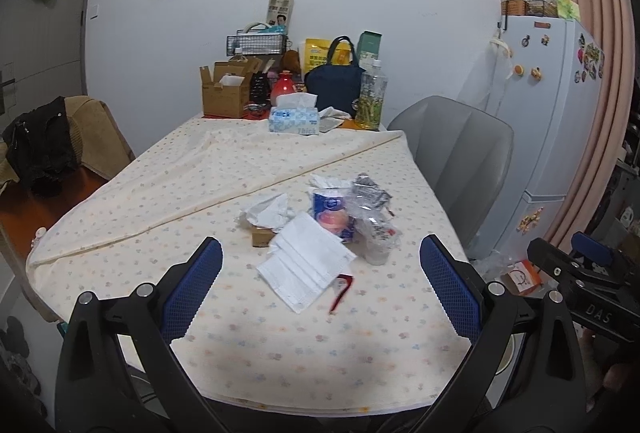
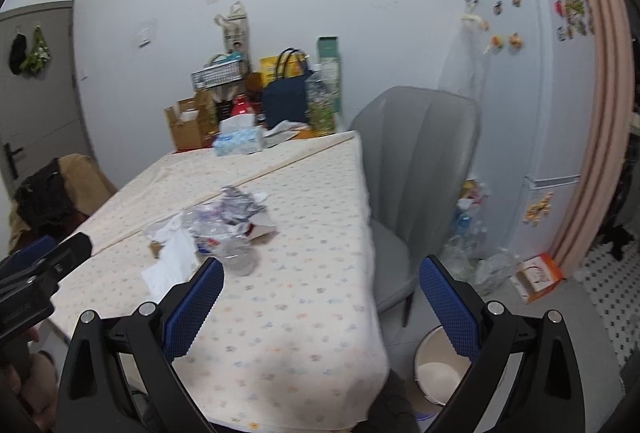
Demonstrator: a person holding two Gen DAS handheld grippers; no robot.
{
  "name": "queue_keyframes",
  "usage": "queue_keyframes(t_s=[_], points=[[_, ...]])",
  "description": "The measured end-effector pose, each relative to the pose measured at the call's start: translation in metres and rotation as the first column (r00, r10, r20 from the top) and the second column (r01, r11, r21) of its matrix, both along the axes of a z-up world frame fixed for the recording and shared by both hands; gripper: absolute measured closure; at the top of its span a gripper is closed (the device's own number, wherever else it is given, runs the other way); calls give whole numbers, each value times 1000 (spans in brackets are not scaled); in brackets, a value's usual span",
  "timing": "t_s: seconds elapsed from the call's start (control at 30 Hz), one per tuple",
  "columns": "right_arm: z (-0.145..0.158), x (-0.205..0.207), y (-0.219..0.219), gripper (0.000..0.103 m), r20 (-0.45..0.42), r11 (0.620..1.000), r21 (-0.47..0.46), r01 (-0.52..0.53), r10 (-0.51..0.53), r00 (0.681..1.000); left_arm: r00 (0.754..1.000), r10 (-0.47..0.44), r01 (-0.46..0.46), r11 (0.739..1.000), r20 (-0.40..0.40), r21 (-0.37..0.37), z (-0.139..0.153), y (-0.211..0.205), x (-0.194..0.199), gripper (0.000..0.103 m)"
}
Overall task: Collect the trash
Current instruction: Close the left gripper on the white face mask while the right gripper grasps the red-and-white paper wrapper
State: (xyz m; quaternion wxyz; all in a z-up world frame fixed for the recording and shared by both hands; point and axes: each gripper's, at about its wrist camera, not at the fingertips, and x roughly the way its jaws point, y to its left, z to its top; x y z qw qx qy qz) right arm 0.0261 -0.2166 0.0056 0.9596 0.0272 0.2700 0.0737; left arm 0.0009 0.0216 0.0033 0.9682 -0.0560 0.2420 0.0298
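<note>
A heap of trash lies mid-table on the flowered cloth (image 1: 120, 201). It holds a white face mask (image 1: 306, 267), crumpled tissue (image 1: 267, 211), a blue-and-pink wrapper (image 1: 332, 215), a crushed clear plastic bottle (image 1: 376, 233), a small brown box (image 1: 262, 237) and a red scrap (image 1: 342, 291). My left gripper (image 1: 320, 285) hovers open just short of the mask, nothing between its fingers. My right gripper (image 2: 320, 305) is open over the table's near right corner, empty; the heap (image 2: 224, 229) lies ahead to its left. A white bin (image 2: 440, 369) stands on the floor below it.
A grey chair (image 1: 456, 161) stands at the table's right side. At the far end sit a tissue box (image 1: 295, 119), cardboard box (image 1: 224, 93), navy bag (image 1: 334, 81) and a bottle (image 1: 372, 97). A fridge (image 2: 536, 113) stands right, with plastic bags and an orange box (image 2: 540, 277) on the floor.
</note>
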Motion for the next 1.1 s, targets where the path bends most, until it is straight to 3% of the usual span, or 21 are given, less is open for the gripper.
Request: queue_keyframes(t_s=[0.33, 0.63, 0.87, 1.1], points=[[-10, 24, 36, 11, -22, 994, -22, -106, 105, 994, 992, 116, -118, 993, -44, -26, -12, 57, 9, 5], [-35, 49, 63, 21, -114, 977, -14, -213, 210, 971, 984, 119, -125, 992, -130, -35, -42, 74, 34, 6], [-63, 68, 82, 42, -211, 956, 64, -287, 294, 932, 973, 50, -66, 996, -226, -64, -75, 65, 70, 22], [-80, 82, 90, 44, -260, 949, 101, -300, 316, 912, 957, -19, -17, 992, -290, -122, -101, 56, 103, 42]])
